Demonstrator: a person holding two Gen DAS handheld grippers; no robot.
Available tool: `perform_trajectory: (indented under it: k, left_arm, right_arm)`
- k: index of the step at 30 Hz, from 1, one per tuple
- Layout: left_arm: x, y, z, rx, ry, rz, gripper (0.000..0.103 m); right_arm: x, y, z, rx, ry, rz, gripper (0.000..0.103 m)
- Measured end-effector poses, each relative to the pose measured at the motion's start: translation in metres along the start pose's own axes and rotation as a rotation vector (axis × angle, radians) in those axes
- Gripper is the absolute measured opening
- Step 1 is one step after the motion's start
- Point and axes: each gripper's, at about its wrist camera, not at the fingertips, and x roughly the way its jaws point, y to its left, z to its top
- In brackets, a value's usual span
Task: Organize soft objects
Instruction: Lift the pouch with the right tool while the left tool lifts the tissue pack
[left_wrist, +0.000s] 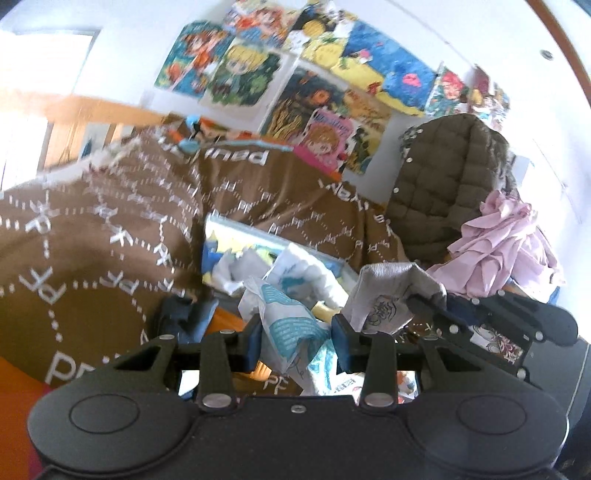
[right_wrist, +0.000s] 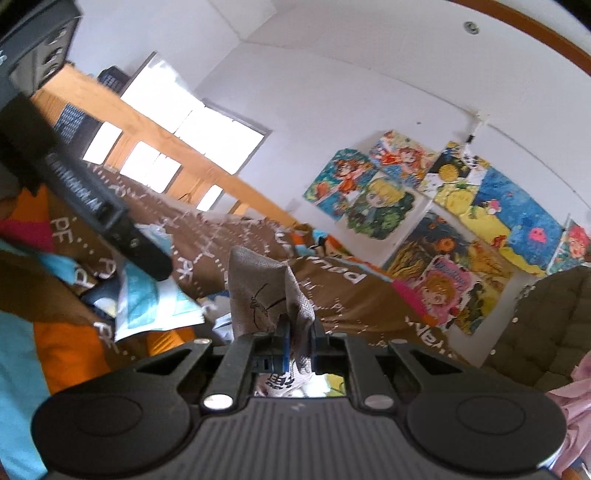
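Observation:
A white printed cloth with teal patches (left_wrist: 284, 325) hangs between the fingers of my left gripper (left_wrist: 295, 345), whose jaws stand apart around it. My right gripper (right_wrist: 299, 347) is shut on a grey-white cloth with a line drawing (right_wrist: 258, 291). That grey cloth (left_wrist: 384, 295) and the right gripper's fingers (left_wrist: 491, 314) also show at the right of the left wrist view. The left gripper's body (right_wrist: 85, 206) crosses the left of the right wrist view, above the teal-and-white cloth (right_wrist: 147, 302).
A brown patterned blanket (left_wrist: 92, 240) covers the bed. A brown quilted jacket (left_wrist: 443, 184) and a crumpled pink garment (left_wrist: 506, 243) lie at right. A pile of small cloths (left_wrist: 258, 258) sits mid-bed. Posters (right_wrist: 424, 206) cover the wall. A wooden frame (right_wrist: 155, 136) runs behind.

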Motion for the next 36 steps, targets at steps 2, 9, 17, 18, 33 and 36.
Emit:
perform_trajectory:
  k: [2, 9, 17, 18, 33, 36]
  left_arm:
    - [-0.005, -0.007, 0.0, 0.037, -0.015, 0.004, 0.041]
    - [-0.022, -0.021, 0.0, 0.059, -0.038, 0.009, 0.041]
    - [-0.04, -0.034, 0.002, 0.062, -0.071, 0.027, 0.041]
    - [-0.04, -0.037, 0.005, 0.058, -0.076, 0.026, 0.041]
    - [0.065, -0.092, 0.056, 0.174, -0.044, -0.066, 0.041]
    - [0.1, -0.097, 0.065, 0.184, -0.031, -0.078, 0.041]
  right_arm:
    - [-0.005, -0.007, 0.002, 0.021, -0.013, -0.016, 0.01]
    - [-0.023, -0.028, 0.009, 0.081, -0.066, -0.063, 0.01]
    - [-0.033, -0.048, 0.012, 0.134, -0.096, -0.096, 0.01]
    - [-0.033, -0.05, 0.012, 0.14, -0.099, -0.102, 0.01]
    - [0.003, -0.112, -0.025, 0.311, -0.083, -0.23, 0.01]
    - [0.02, -0.132, -0.042, 0.37, -0.071, -0.27, 0.01]
